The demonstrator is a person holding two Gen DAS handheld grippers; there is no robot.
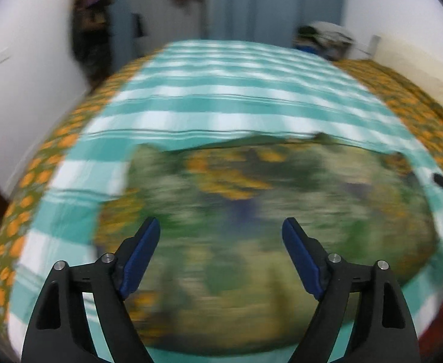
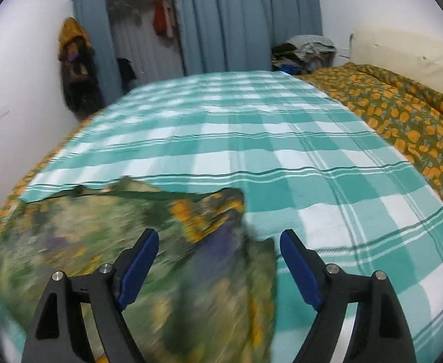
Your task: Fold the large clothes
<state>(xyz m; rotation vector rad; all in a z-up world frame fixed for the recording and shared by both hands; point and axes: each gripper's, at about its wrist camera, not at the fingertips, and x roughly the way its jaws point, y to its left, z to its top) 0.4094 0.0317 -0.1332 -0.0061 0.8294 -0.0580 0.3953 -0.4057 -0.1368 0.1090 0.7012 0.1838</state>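
Note:
A large floral garment (image 1: 266, 211) in green, yellow and purple lies spread on the teal-and-white checked bedspread (image 1: 221, 96); it is motion-blurred. My left gripper (image 1: 221, 227) is open and empty above its near part. In the right wrist view the garment (image 2: 115, 236) lies at lower left, its right edge bunched. My right gripper (image 2: 218, 239) is open and empty over that right edge, above the checked bedspread (image 2: 251, 139).
An orange-flowered sheet (image 2: 402, 121) covers the bed's right side, with a cream pillow (image 2: 402, 57) at the wall. A pile of clothes (image 2: 306, 51) sits at the far corner. Blue curtains (image 2: 245, 21) and hanging clothes (image 2: 73, 60) stand beyond the bed.

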